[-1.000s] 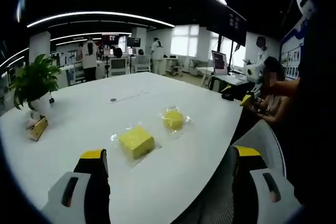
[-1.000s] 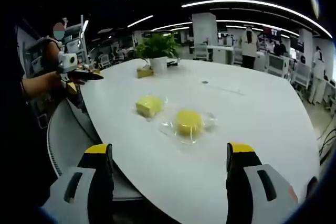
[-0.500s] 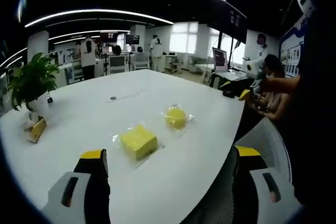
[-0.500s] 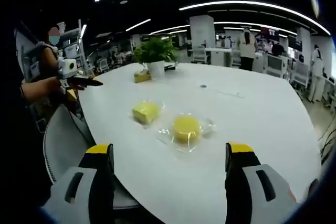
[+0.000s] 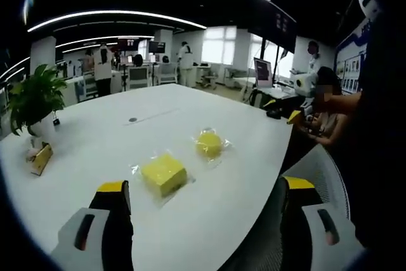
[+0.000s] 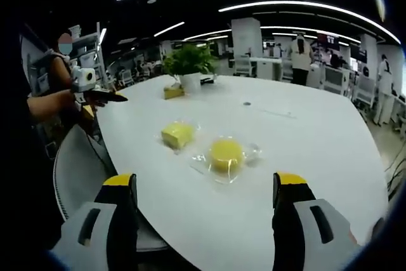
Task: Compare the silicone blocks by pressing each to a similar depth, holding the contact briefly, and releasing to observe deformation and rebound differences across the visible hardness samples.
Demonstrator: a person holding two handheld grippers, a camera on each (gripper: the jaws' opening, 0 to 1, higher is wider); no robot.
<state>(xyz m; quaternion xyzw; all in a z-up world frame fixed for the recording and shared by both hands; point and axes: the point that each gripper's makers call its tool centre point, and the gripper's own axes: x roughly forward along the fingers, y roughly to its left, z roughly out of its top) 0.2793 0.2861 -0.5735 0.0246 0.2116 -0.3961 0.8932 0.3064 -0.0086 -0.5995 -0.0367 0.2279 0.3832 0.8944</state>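
We find no readable text, the wall board (image 5: 353, 55) too blurred to make out, the hanging screens (image 5: 274, 25) dark, the wrapped yellow blocks (image 6: 178, 134) unlabelled

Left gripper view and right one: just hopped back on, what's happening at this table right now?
A person holds two grippers over the edge of a white table, both open and holding nothing. The left gripper faces a square block, and the right gripper faces a round block. Both yellow blocks lie side by side in clear wrap, apart from the grippers. Nothing is being pressed yet. A plant stands at the far end.
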